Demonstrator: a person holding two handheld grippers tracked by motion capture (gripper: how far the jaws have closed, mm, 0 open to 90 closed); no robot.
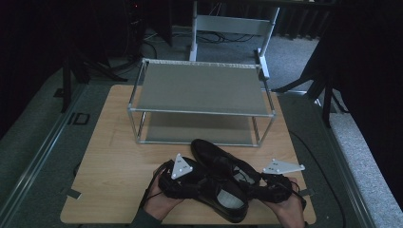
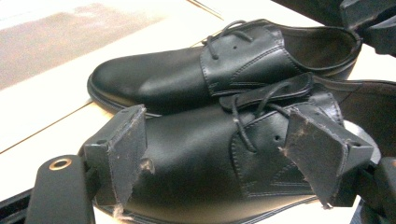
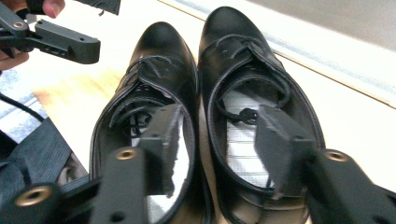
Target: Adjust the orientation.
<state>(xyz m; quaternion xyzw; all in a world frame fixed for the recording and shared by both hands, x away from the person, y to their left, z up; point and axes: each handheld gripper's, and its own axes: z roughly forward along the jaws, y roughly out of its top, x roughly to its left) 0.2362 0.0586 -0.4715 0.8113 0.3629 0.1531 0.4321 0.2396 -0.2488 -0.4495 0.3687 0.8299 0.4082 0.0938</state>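
Two-tier shoe rack (image 1: 202, 88) sits behind the black dress shoes (image 1: 221, 183) paired on the surface (image 1: 114, 166); left gripper (image 2: 224, 154) and right gripper (image 3: 219, 149) fingers spread, gripping nothing—next, pinch and lift onto a shelf.

Legible markings: none observed.
Pair of black shoes (image 1: 221, 178), their insoles, the metal rack (image 1: 202, 102) and the worktop (image 1: 114, 156) carry no readable text, brand, number or sign.
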